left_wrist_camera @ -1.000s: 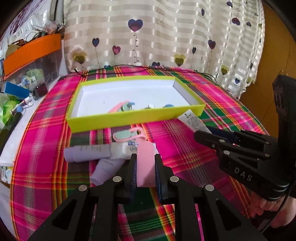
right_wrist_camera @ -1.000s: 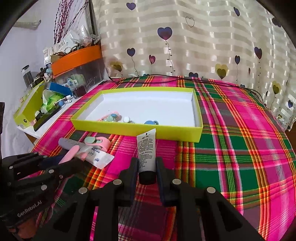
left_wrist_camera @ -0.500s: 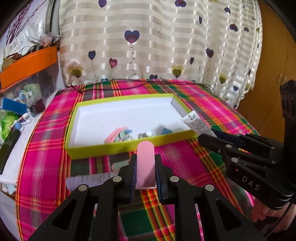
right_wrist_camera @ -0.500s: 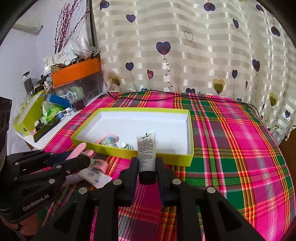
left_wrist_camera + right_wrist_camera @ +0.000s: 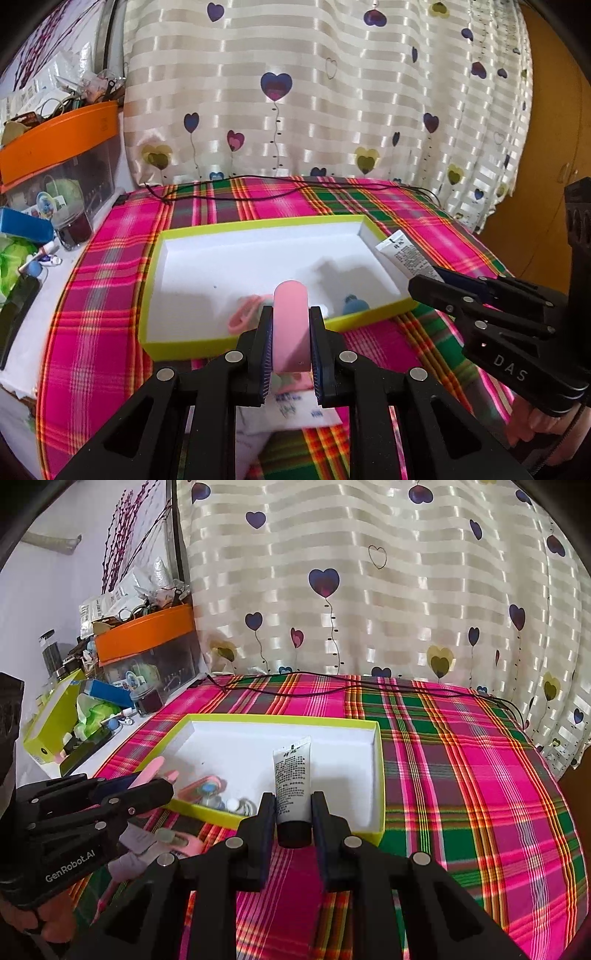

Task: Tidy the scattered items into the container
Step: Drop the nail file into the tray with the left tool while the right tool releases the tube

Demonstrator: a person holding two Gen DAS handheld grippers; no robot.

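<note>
Both claws loaded and lifted toward the box

Left wrist view: my left claw (image 5: pixel 290 332) grips the pink stick (image 5: pixel 290 321), long axis pointing ahead; since a second ago it has risen from the counter (image 5: pixel 110 295), now at the yellow box (image 5: pixel 258 225) near wall.
Right wrist view: my right claw (image 5: pixel 293 814) pinches the white tube (image 5: pixel 293 779) at its dark cap, crimped end forward, now over the box interior, so both look ready for dropping in.

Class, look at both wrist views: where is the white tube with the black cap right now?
The tube is clamped in the right gripper, cap nearest the camera, its tail over the near wall of the yellow box.
</note>
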